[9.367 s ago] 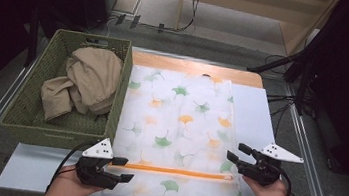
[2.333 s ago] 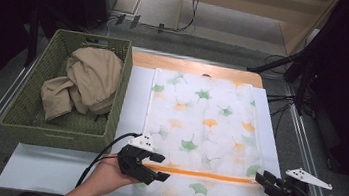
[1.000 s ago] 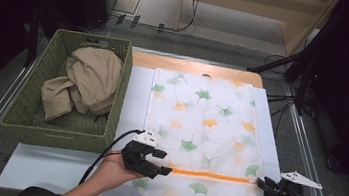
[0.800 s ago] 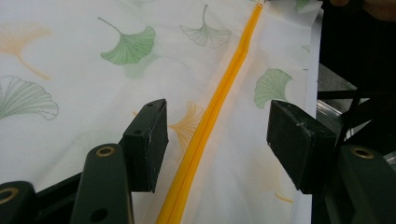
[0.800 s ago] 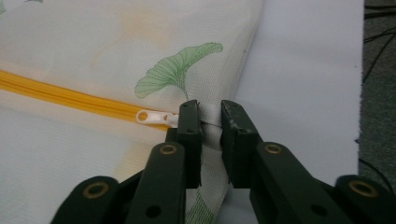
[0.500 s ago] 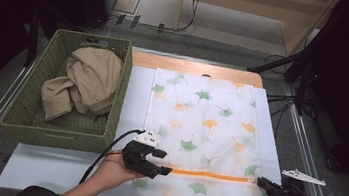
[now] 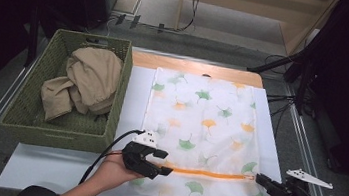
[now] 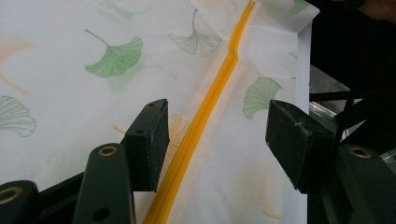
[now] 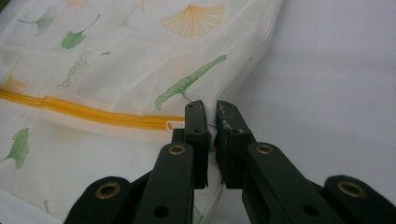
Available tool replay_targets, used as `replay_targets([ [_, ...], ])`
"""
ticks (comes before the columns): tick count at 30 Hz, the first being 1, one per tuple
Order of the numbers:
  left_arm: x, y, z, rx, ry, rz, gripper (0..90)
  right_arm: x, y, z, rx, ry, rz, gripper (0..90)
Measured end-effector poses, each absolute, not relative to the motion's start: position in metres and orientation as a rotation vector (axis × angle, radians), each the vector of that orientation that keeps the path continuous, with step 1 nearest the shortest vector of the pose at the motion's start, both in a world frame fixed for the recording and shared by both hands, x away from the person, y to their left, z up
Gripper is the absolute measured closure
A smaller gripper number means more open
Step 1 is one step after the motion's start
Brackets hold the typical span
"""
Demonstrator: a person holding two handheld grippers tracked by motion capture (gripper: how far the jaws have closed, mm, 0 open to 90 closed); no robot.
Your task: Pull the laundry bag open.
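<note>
Here the leaf-printed mesh bag (image 7: 203, 132) lies flat on the white worktop (image 7: 53, 168), centre of the high view. At lower right the right hand-held gripper (image 9: 211, 122) has just closed, pinching the end of the bag's orange zipper (image 7: 208, 173). The left hand-held gripper (image 8: 217, 135), lower centre, stands spread astride the zipper.

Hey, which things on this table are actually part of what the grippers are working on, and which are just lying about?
In the job: leaf-print mesh bag, its orange zipper, left gripper, right gripper.
Lying about: green basket, beige cloth in it, white sheet under the bag.
</note>
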State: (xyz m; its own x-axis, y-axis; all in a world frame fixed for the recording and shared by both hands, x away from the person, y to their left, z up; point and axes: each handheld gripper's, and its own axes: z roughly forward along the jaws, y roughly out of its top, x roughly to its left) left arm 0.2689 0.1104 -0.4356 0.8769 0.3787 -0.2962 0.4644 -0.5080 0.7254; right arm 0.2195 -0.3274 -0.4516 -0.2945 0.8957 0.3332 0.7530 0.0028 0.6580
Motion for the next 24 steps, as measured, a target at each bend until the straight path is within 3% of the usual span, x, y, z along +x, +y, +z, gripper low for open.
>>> replay_targets([
  [24, 0.267, 0.105, -0.439, 2.164, 0.598, -0.156, 41.4, 0.226, -0.276, -0.436, 1.612, 2.19, 1.335, 84.8],
])
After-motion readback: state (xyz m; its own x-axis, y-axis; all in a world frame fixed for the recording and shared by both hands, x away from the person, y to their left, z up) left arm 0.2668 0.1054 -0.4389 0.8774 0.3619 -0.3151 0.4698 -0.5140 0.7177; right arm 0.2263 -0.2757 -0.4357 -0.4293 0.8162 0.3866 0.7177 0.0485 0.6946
